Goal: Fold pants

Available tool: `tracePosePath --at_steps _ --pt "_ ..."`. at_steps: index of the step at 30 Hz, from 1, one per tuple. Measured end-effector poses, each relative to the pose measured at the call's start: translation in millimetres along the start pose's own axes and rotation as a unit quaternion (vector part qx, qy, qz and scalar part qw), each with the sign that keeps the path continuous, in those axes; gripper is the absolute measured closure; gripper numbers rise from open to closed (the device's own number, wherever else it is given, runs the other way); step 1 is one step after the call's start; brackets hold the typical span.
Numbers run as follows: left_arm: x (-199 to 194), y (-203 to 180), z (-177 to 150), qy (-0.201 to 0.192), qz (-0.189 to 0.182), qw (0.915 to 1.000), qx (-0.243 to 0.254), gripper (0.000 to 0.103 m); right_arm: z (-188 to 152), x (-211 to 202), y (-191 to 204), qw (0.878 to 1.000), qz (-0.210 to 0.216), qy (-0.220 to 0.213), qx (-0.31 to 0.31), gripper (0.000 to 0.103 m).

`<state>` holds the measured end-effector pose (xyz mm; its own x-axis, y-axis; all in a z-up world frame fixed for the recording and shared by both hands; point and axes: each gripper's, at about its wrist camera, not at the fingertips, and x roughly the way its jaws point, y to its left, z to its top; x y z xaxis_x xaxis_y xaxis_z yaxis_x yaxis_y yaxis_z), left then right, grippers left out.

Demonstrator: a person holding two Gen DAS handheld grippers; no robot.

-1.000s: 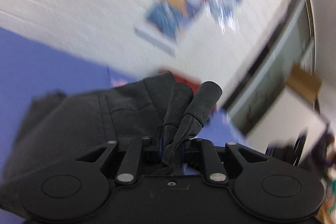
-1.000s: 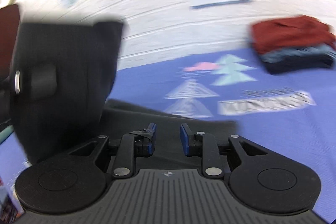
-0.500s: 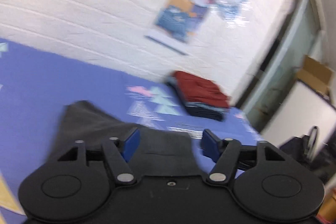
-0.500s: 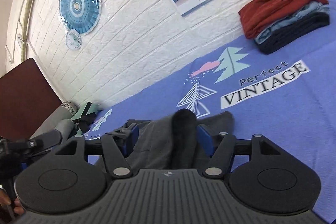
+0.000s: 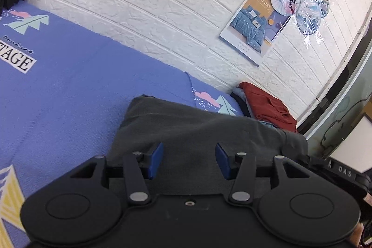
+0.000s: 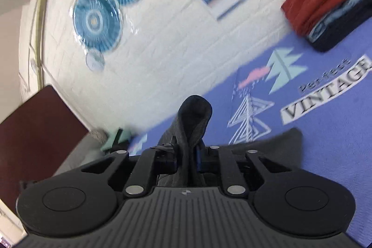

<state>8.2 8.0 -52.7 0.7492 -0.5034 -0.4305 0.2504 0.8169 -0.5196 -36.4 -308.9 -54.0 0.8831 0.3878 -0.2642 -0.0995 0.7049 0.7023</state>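
A: Where are the pants [image 5: 197, 131] seen?

B: They are laid flat on the blue sheet [image 5: 81, 90], right in front of the left gripper [image 5: 188, 160]. A dark gray slab is seen there. Its long side is stretched across the left view, from the near left toward the far right, where the clothes pile [image 5: 267, 106] is stacked by the wall [image 5: 151, 4].

A: Is anything held by the left gripper?

B: No. Its two blue pads [image 5: 156, 159] are spread wide apart, and nothing is caught between them. The pants are only seen beneath them.

A: And the right gripper [image 6: 187, 159]?

B: It is squeezed tight on a fold of the pants. A hump of the cloth is pushed up past the fingers and is pointed up and away, toward the wall. More of the pants is spread flat on the sheet to the right of the gripper.

A: What else is seen?

B: Blue fans [image 6: 97, 20] and a poster [image 5: 253, 22] are stuck on the wall. The pile is topped by a red piece. The right view is blurred.
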Motion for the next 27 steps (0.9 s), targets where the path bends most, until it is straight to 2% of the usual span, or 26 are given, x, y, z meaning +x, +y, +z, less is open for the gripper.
tracePosePath --at_steps 3,5,7,8,10,12,14,15,16,18,22,26,27 --pt "17.4 4.0 -4.4 0.020 0.001 0.9998 -0.001 0.065 -15.3 3.2 -35.3 0.996 -0.064 0.041 0.042 0.075" --pt "22.8 9.2 -3.6 0.034 -0.001 0.9993 -0.018 0.066 -23.6 1.4 -47.0 0.994 -0.066 0.044 0.068 0.071" --pt "18.6 12.2 6.5 0.020 -0.002 0.9996 -0.018 0.066 -23.5 -1.0 -43.1 0.995 -0.064 0.039 0.058 0.067" --pt "17.0 13.8 13.7 0.009 0.003 0.9999 -0.013 0.066 -23.0 -1.0 -40.4 0.996 -0.068 0.041 0.048 0.061" --pt "20.3 22.2 31.5 -0.006 0.019 0.9997 -0.016 0.060 -23.6 -1.5 -40.2 0.995 -0.071 0.044 0.045 0.060" --pt "32.4 33.6 44.8 0.000 0.030 0.9992 -0.026 0.060 -25.5 -3.1 -44.5 0.994 -0.070 0.047 0.065 0.058" --pt "46.5 43.3 50.5 0.012 0.034 0.9985 -0.041 0.067 -27.8 -6.4 -45.1 0.993 -0.068 0.049 0.083 0.057" --pt "52.5 45.7 51.9 0.020 0.024 0.9982 -0.050 0.085 -28.6 -7.9 -42.7 0.993 -0.067 0.052 0.085 0.059" --pt "56.9 45.6 52.5 0.026 0.010 0.9978 -0.059 0.099 -29.6 -10.1 -39.6 0.993 -0.060 0.053 0.084 0.063" --pt "58.8 39.2 52.0 0.024 -0.013 0.9979 -0.058 0.099 -31.8 -15.5 -35.4 0.994 -0.050 0.048 0.083 0.068" --pt "58.1 23.9 52.1 0.019 -0.041 0.9978 -0.047 0.098 -40.3 -21.9 -30.8 0.994 -0.066 0.058 0.063 0.076" --pt "73.9 25.3 55.0 0.033 -0.024 0.9986 -0.035 0.098 -43.5 -21.1 -31.1 0.994 -0.078 0.063 0.045 0.078" --pt "81.2 28.6 53.7 0.042 -0.022 0.9980 -0.040 0.098 -42.3 -19.8 -32.5 0.993 -0.082 0.066 0.045 0.074"
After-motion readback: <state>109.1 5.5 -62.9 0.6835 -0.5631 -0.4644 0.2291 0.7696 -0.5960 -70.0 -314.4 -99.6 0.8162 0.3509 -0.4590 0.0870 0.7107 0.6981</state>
